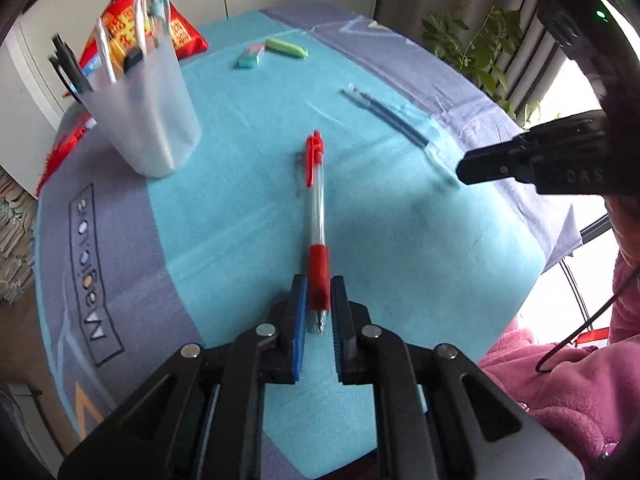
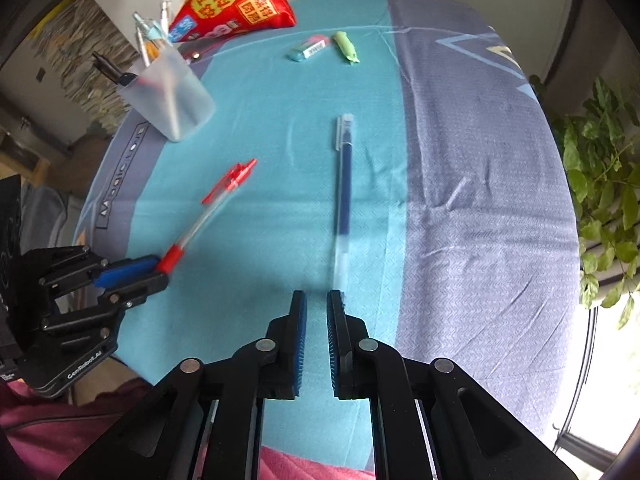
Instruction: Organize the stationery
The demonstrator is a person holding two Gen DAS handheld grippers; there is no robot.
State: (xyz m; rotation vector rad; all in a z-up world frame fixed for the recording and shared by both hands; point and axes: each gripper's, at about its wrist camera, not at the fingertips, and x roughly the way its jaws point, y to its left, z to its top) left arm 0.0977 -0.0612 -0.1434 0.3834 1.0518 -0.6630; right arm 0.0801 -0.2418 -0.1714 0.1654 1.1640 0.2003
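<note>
My left gripper (image 1: 319, 286) is shut on the red grip of a red pen (image 1: 316, 204), which points away over the table; it also shows in the right wrist view (image 2: 212, 208), held by the left gripper (image 2: 160, 266). A blue pen (image 2: 344, 188) lies on the cloth just beyond my right gripper (image 2: 317, 298), whose jaws stand slightly apart with nothing between them. The blue pen (image 1: 394, 120) also shows in the left wrist view, near the right gripper (image 1: 466, 168). A frosted pen cup (image 1: 148, 116) holds several pens at the left.
An eraser (image 2: 309, 49) and a green highlighter (image 2: 346, 47) lie at the far side. A red pouch (image 2: 232, 0) sits behind the cup (image 2: 172, 96). The round table wears a blue and purple cloth (image 2: 480, 200). A plant (image 2: 604, 184) stands at the right.
</note>
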